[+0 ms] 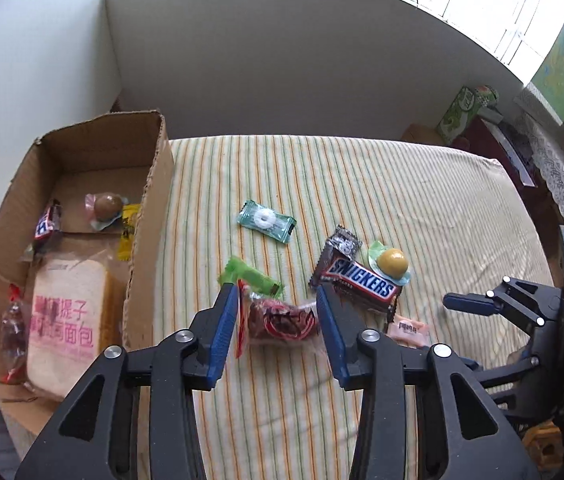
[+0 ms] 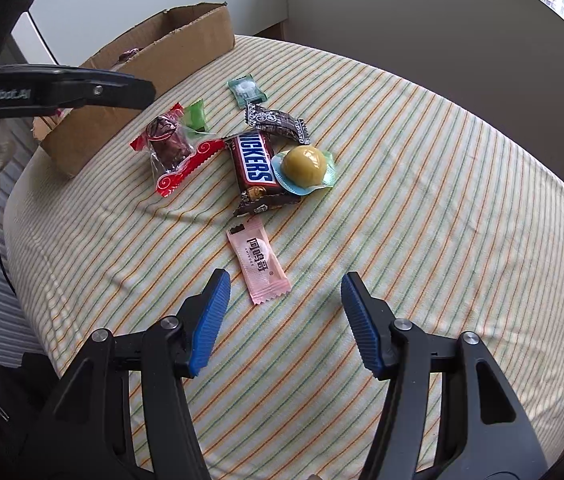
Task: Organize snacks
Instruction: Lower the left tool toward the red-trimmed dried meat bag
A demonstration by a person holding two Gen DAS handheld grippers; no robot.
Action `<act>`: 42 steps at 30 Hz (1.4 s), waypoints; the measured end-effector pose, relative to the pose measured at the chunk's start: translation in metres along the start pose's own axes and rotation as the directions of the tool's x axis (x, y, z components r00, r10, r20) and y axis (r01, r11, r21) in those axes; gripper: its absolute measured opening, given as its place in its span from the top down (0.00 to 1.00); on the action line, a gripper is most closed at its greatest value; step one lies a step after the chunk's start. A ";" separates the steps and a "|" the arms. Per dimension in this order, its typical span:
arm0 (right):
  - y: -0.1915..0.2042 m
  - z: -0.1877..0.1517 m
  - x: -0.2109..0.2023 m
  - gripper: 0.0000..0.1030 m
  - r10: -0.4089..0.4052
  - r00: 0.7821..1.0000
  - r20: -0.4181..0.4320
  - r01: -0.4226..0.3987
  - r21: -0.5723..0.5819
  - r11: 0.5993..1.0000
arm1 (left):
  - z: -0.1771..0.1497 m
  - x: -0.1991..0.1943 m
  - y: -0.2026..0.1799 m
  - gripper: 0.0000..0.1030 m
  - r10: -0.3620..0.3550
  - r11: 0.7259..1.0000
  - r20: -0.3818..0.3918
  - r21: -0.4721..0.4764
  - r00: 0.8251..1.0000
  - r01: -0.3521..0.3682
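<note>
Jaws of the left gripper (image 1: 277, 300) stand apart over a red-wrapped candy (image 1: 282, 322), gripping nothing. Right gripper (image 2: 282, 292) gapes too, empty — a pink sachet (image 2: 259, 266) just ahead. Snickers bar (image 2: 253, 162) mid-frame; cardboard box (image 2: 169, 40) upper left.

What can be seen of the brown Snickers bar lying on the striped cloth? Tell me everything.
The brown Snickers bar is a sealed, glossy plastic-wrapped bar with a blue and white logo, crimped at both ends. It lies flat on the striped cloth, logo up. Its far end tucks under a dark silver-printed wrapper; one long side meets the yellow dome jelly cup, whose rim overlaps it. A pink sachet lies just off its near end. No gripper touches it.
</note>
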State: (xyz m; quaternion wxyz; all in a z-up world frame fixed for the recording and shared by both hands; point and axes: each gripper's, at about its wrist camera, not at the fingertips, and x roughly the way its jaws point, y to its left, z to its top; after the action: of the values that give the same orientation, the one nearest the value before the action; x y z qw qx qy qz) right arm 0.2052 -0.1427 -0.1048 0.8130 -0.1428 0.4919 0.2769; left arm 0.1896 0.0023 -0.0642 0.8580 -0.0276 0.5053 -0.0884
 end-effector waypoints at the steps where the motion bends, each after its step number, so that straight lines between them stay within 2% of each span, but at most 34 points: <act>1: 0.002 0.001 0.002 0.41 -0.002 1.000 -0.002 0.002 -0.010 1.000 | -0.005 -0.002 0.004 0.52 -0.012 1.000 -0.014 -0.015 1.000 0.011; 2: 0.003 0.001 0.003 0.41 -0.002 1.000 -0.005 0.002 -0.023 1.000 | -0.010 -0.003 0.006 0.44 -0.023 0.999 -0.027 -0.026 0.999 0.023; 3: 0.006 0.001 0.004 0.41 -0.004 1.000 -0.007 0.004 -0.033 0.999 | -0.012 0.001 -0.002 0.41 -0.033 0.999 -0.037 -0.036 0.999 0.032; 7: 0.006 0.005 0.010 0.41 0.002 1.000 -0.011 -0.002 -0.040 0.999 | -0.017 0.019 0.010 0.39 -0.093 0.988 -0.100 -0.131 0.991 0.079; 9: 0.006 0.005 0.009 0.41 0.007 1.000 -0.011 -0.007 -0.040 0.999 | -0.016 0.023 0.008 0.39 -0.067 0.989 -0.097 -0.136 0.993 0.053; 12: 0.006 0.004 0.009 0.41 0.010 1.000 -0.007 -0.010 -0.035 0.999 | -0.007 0.027 0.004 0.36 -0.073 0.987 -0.100 -0.150 0.992 0.057; 15: 0.005 0.003 0.009 0.41 0.014 1.000 -0.002 -0.014 -0.026 1.000 | 0.003 0.034 -0.001 0.36 -0.046 0.987 -0.095 -0.155 0.994 0.031; 19: 0.002 0.002 0.007 0.41 0.023 1.000 0.005 -0.023 -0.028 0.999 | 0.006 0.029 -0.004 0.36 -0.035 0.991 -0.072 -0.133 0.997 0.025; 24: -0.001 0.004 0.009 0.41 0.027 1.000 0.013 -0.027 -0.015 1.000 | 0.009 0.028 -0.017 0.36 0.023 0.999 -0.065 -0.025 0.998 -0.024; 25: -0.001 0.004 0.009 0.41 0.029 0.999 0.015 -0.028 -0.011 1.000 | 0.013 0.031 -0.023 0.37 0.042 0.999 -0.058 -0.010 0.997 -0.042; 27: 0.000 0.004 0.009 0.41 0.029 0.999 0.017 -0.029 -0.006 1.000 | 0.023 0.038 -0.030 0.45 0.056 0.998 -0.055 0.029 0.997 -0.055; 28: -0.001 0.004 0.009 0.41 0.029 0.999 0.018 -0.029 -0.003 1.000 | 0.028 0.042 -0.031 0.53 0.061 0.998 -0.061 0.028 0.996 -0.060; 30: -0.001 0.001 0.007 0.41 0.030 0.999 0.021 -0.030 0.000 1.000 | 0.038 0.054 -0.033 0.58 0.059 0.998 -0.083 0.026 0.995 -0.057; 32: -0.002 -0.001 0.005 0.41 0.028 0.999 0.024 -0.028 0.001 1.000 | 0.041 0.067 -0.034 0.59 0.071 0.997 -0.123 0.031 0.990 -0.068; 34: -0.003 -0.004 0.004 0.41 0.031 0.999 0.023 -0.031 0.001 1.000 | 0.037 0.074 -0.027 0.59 0.041 0.999 -0.160 0.009 0.986 -0.041; 39: -0.003 -0.005 0.005 0.41 0.037 0.999 0.021 -0.037 -0.007 0.999 | 0.015 0.070 -0.027 0.60 -0.022 1.000 -0.195 -0.004 0.981 0.022; 42: -0.001 -0.004 0.006 0.41 0.035 0.999 0.020 -0.034 -0.013 0.999 | 0.002 0.065 -0.031 0.60 -0.023 0.999 -0.203 0.017 0.979 0.027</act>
State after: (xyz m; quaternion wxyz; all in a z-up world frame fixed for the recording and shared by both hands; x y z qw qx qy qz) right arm 0.2045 -0.1438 -0.1120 0.8121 -0.1367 0.4842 0.2956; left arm 0.2186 -0.0397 -0.1150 0.8010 -0.0164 0.5889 -0.1064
